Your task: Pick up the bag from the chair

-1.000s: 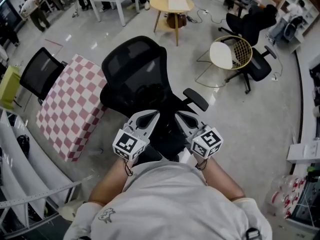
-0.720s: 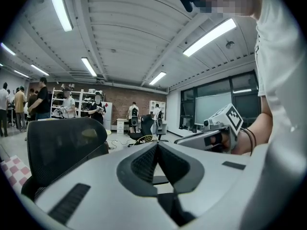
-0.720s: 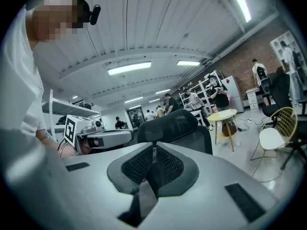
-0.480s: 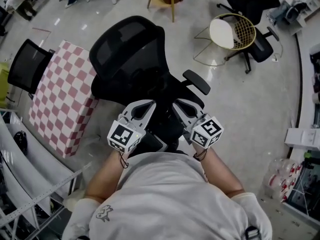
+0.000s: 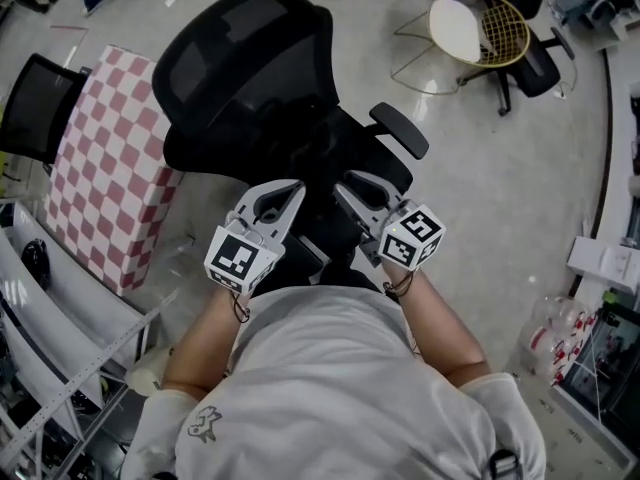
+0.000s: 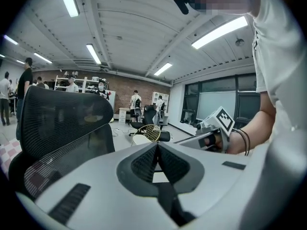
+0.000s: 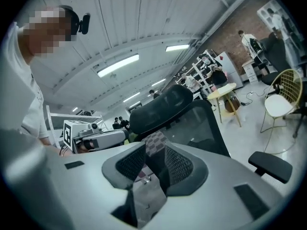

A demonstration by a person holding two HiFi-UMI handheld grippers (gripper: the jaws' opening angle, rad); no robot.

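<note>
Head view: the bag (image 5: pixel 322 258) shows only as a dark lump on the near part of the black seat. Its outline is lost against the office chair (image 5: pixel 250 78), so you cannot tell its shape. It lies between your two tongs. No view shows whether either touches it.

Left tongs (image 5: pixel 290 186): over the seat's left side, pointing away from you toward the backrest. The left gripper view has the tips meeting, closed, with nothing between them.

Right tongs (image 5: pixel 345 181): just beside the left pair, also pointing at the backrest. The right gripper view shows the jaws standing apart at a moderate gap. They have just been opening. The pads press on nothing, and through the gap you see only the chair's mesh back and a scrap of checked cloth beyond.

Armrest (image 5: pixel 400 130): right of the right tongs, a little farther out.

Checked block (image 5: pixel 105 168): pink and white, on the floor (image 5: pixel 500 188) just left of the chair.

Wire chair (image 5: pixel 480 28): gold frame, white seat, far right, well apart from the rest.
</note>
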